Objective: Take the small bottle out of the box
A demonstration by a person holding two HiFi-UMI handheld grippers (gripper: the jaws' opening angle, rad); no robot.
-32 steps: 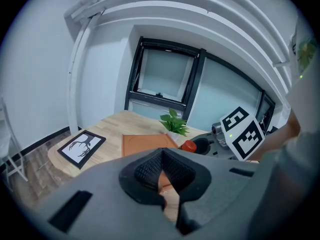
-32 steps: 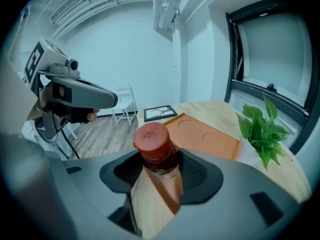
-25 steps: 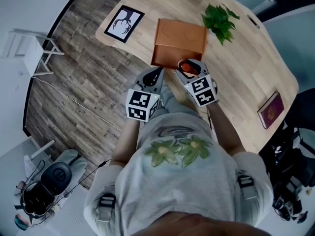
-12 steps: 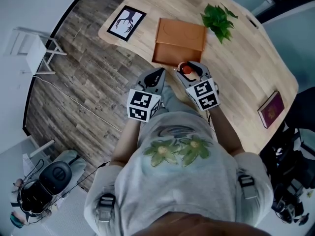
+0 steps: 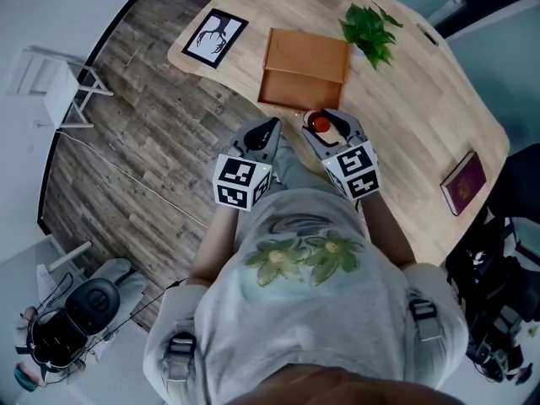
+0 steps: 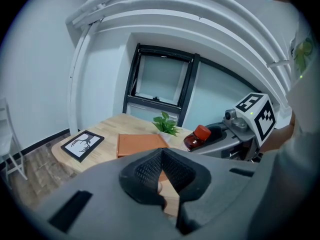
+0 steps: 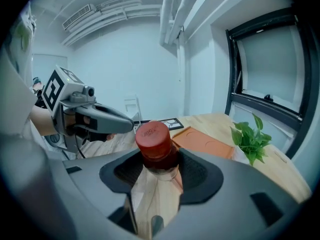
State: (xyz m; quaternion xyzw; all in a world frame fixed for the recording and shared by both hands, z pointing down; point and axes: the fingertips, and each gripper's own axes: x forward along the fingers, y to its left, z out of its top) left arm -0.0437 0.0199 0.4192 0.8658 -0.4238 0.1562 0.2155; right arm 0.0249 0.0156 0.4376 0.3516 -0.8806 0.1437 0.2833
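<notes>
The small amber bottle (image 7: 156,149) with a red cap (image 5: 320,123) is clamped between the jaws of my right gripper (image 5: 327,126), my right gripper (image 7: 156,171) shut on its body just under the cap. It hangs over the table's near edge, just in front of the flat orange-brown box (image 5: 305,64), whose lid lies closed. From the left gripper view the bottle (image 6: 196,137) and the box (image 6: 141,145) both show ahead. My left gripper (image 5: 264,132) is shut on nothing, left of the bottle and off the table edge; its jaws (image 6: 162,176) meet.
A wooden table (image 5: 405,116) carries a framed black-and-white picture (image 5: 208,38) left of the box, a small green plant (image 5: 369,30) behind it and a dark red booklet (image 5: 462,184) far right. A white chair (image 5: 51,87) stands on the floor at left.
My right gripper has drawn the bottle slightly back from the box toward the person. The left gripper has hardly moved.
</notes>
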